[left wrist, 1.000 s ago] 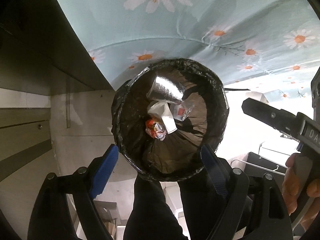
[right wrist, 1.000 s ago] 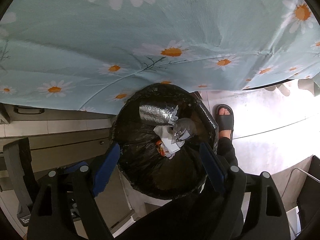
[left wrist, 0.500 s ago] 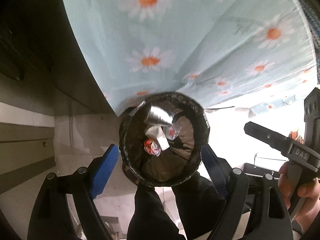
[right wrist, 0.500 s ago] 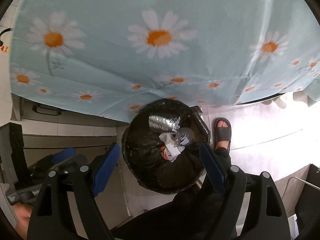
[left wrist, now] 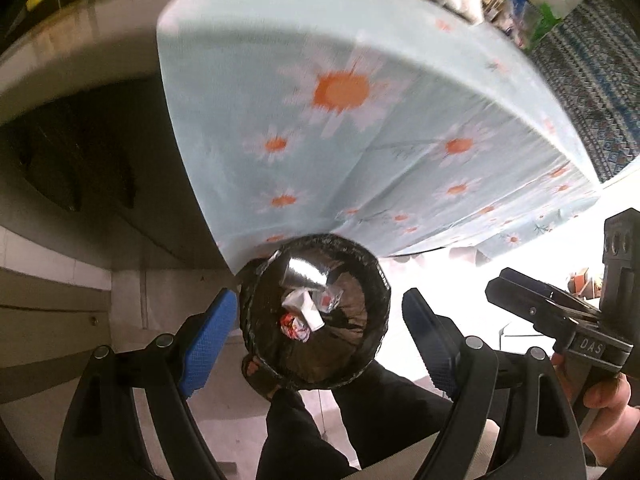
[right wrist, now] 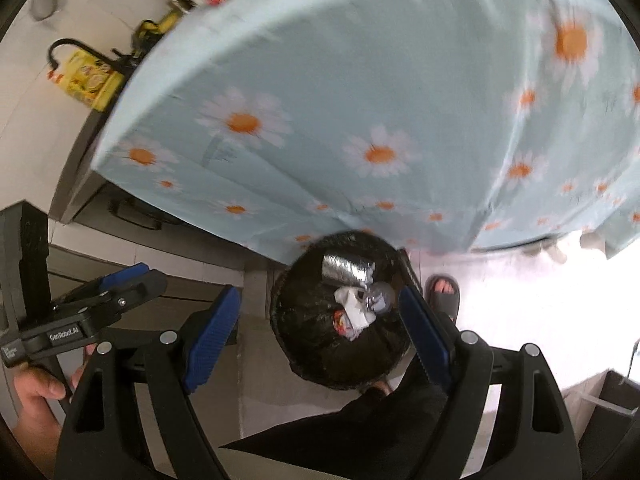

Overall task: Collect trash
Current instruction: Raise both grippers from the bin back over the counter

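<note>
A round bin lined with a black bag (left wrist: 256, 320) (right wrist: 304, 344) stands on the floor below the table edge. Inside lie a silver foil wrapper (left wrist: 304, 272) (right wrist: 344, 270), white crumpled paper (left wrist: 306, 312) (right wrist: 354, 308) and a red-and-white wrapper (left wrist: 292, 326) (right wrist: 340, 320). High above the bin, my left gripper (left wrist: 316, 338) stands open with nothing between its blue pads. My right gripper (right wrist: 320, 334) is likewise open and empty above the bin. Each gripper shows at the edge of the other's view, held by a hand.
A table draped in a light blue daisy cloth (left wrist: 360, 120) (right wrist: 380, 100) overhangs the bin; bottles and packets sit on top. The person's dark trouser legs (left wrist: 304, 432) and a sandalled foot (right wrist: 442, 294) stand by the bin. Grey cabinets (left wrist: 48, 320) are on the left.
Both grippers have risen well above the bin, which now looks smaller. The table's top edge and the things on it have come into view. Jaws unchanged.
</note>
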A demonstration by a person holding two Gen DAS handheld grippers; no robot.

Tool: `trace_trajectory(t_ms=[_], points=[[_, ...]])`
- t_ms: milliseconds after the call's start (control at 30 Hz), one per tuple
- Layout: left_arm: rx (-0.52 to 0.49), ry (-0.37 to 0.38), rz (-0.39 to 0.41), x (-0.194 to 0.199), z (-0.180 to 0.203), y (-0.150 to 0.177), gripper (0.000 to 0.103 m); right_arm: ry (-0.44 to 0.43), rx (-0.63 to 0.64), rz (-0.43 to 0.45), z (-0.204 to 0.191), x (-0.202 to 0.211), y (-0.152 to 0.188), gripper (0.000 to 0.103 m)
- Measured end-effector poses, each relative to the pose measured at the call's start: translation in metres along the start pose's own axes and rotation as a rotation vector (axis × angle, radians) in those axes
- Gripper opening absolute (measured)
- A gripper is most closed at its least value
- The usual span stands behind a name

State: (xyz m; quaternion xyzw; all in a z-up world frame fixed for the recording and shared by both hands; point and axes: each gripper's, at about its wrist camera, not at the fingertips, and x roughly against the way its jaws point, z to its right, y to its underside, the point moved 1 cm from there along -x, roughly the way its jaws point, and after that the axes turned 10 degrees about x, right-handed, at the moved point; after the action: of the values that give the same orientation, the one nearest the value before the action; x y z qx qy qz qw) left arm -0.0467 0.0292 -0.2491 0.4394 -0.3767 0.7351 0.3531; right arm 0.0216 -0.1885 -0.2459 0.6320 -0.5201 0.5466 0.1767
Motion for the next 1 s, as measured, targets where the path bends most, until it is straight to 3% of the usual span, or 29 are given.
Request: trace_trajectory(t_ms=[300, 567, 733, 800, 900, 1000], points=[[-0.061, 0.043, 0.121, 0.058, 0.019, -0.029, 0.082, 0.036, 0.103, 0.158, -0.018, 0.061, -0.031, 0.081], [-0.143, 0.058, 0.215, 0.096, 0.048, -0.065, 0.082, 0.049, 0.099, 0.282, -0.01, 0.107, -0.067, 0.086], [-0.162, 0.083, 0.246, 0.107, 0.067, -0.093, 0.082, 0.063, 0.131, 0.329, -0.003, 0.126, -0.094, 0.087], [-0.173, 0.091, 0.263, 0.111, 0.076, -0.106, 0.082, 0.061, 0.139, 0.347, 0.002, 0.132, -0.104, 0.095], [-0.209, 0.08, 0.289, 0.116, 0.091, -0.125, 0.083, 0.061, 0.146, 0.367, 0.011, 0.138, -0.121, 0.095], [-0.234, 0.079, 0.291, 0.117, 0.104, -0.142, 0.09, 0.051, 0.145, 0.375, 0.02, 0.14, -0.138, 0.095]])
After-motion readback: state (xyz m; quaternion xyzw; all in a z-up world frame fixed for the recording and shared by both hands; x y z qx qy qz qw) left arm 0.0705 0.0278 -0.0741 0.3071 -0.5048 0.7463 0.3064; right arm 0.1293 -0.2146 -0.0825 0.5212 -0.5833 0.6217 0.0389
